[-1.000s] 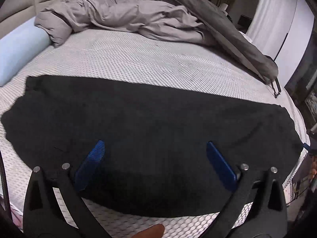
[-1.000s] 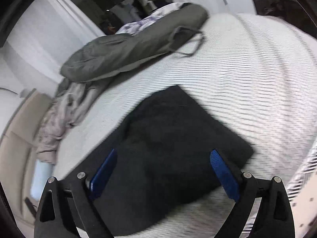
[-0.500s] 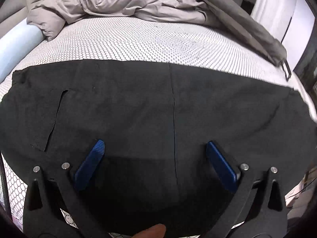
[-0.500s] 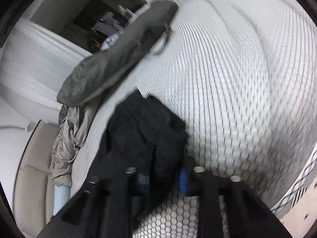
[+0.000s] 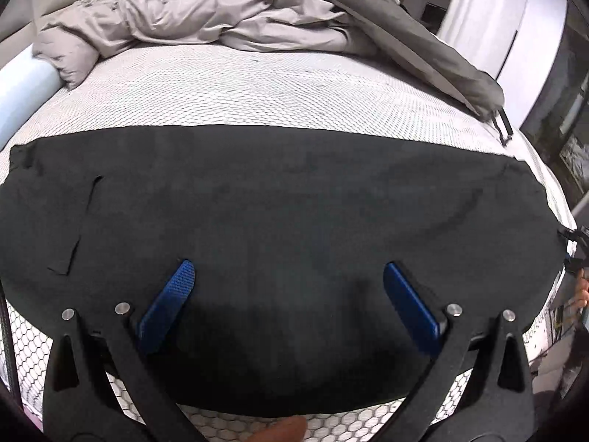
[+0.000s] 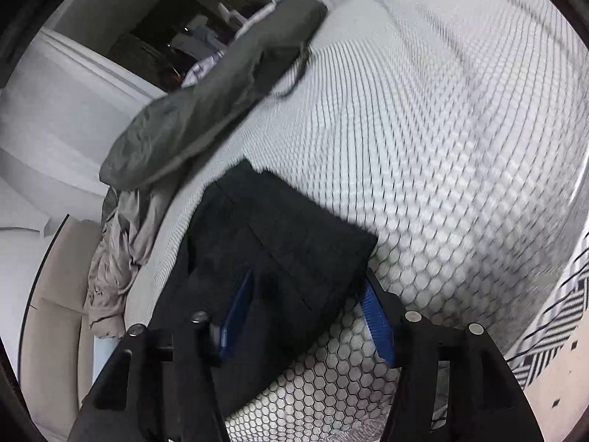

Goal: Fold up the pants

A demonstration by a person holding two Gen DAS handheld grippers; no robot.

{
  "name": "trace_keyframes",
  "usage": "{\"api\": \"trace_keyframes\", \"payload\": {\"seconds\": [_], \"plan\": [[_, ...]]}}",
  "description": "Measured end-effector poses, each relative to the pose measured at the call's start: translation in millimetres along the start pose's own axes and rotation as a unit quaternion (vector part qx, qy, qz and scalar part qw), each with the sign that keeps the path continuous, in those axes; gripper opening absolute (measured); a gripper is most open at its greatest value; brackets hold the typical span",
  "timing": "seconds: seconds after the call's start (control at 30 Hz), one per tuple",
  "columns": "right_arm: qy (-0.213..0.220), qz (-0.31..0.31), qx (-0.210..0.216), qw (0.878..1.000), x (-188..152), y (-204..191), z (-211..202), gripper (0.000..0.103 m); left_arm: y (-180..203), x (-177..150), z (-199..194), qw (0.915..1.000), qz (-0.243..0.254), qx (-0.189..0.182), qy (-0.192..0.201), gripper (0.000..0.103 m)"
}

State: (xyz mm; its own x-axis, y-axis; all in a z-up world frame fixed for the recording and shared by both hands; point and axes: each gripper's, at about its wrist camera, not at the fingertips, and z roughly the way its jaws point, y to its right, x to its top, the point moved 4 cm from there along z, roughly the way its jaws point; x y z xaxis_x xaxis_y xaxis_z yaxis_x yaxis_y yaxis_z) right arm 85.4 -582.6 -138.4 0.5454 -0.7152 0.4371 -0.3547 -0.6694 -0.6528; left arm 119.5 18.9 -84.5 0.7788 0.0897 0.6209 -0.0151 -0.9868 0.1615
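Note:
Black pants (image 5: 287, 199) lie spread flat across the honeycomb-patterned mattress (image 5: 257, 88), with a pocket slit at their left. My left gripper (image 5: 287, 269) hovers open just over the near part of the cloth, nothing between its blue pads (image 5: 167, 309). In the right wrist view the end of the pants (image 6: 279, 235) lies bunched in layers between the jaws of my right gripper (image 6: 305, 280). Those jaws are opening and the pads stand off the cloth. A fingertip (image 5: 283, 432) shows at the bottom edge of the left wrist view.
A crumpled grey duvet (image 5: 198, 14) and a dark grey bag with a strap (image 5: 441, 51) lie along the far side of the bed. A pale blue bolster (image 5: 22, 88) sits at the left. The mattress edge runs close on the right (image 6: 545, 331).
The right gripper closed on the pants' end half a second ago and has since spread its jaws partway, dropping lower. The left gripper has sunk slightly toward the cloth, still open.

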Motion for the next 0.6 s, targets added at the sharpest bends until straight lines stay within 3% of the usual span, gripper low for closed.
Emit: {"api": "trace_keyframes", "payload": {"seconds": [0.07, 0.13, 0.2, 0.23, 0.3, 0.4, 0.47, 0.6], "plan": [[0.000, 0.000, -0.005, 1.000, -2.3, 2.1, 3.8, 0.016, 2.1, -0.5, 3.5, 0.9999, 0.004, 0.012, -0.004, 0.102], [0.026, -0.021, 0.002, 0.999, -1.7, -5.5, -10.4, 0.012, -0.3, -0.8, 5.9, 0.9998, 0.001, 0.021, -0.006, 0.102], [0.033, -0.037, 0.002, 0.999, -0.5, -11.7, -14.6, 0.012, -2.9, -2.9, 7.3, 0.9996, 0.000, 0.028, -0.009, 0.102], [0.026, -0.043, -0.018, 0.999, -1.6, -9.1, -12.8, 0.015, -4.7, -3.1, 8.4, 0.9995, 0.000, 0.030, -0.010, 0.102], [0.004, -0.035, -0.065, 0.997, -2.8, 2.1, -3.1, 0.032, -7.5, -3.6, 8.7, 0.9994, 0.001, 0.034, -0.009, 0.102], [0.034, -0.001, -0.045, 0.998, 1.0, 8.1, -19.4, 0.046, -8.7, -3.1, 4.2, 0.9996, -0.003, 0.030, -0.002, 0.102], [0.071, -0.004, -0.050, 0.996, 4.4, 6.8, -35.8, 0.047, -6.5, -2.6, 0.8, 0.9997, -0.003, 0.023, 0.004, 0.102], [0.096, 0.005, -0.050, 0.994, 7.4, 11.2, -52.7, 0.048, 0.5, -2.1, 3.5, 0.9999, 0.001, 0.015, 0.002, 0.102]]}}
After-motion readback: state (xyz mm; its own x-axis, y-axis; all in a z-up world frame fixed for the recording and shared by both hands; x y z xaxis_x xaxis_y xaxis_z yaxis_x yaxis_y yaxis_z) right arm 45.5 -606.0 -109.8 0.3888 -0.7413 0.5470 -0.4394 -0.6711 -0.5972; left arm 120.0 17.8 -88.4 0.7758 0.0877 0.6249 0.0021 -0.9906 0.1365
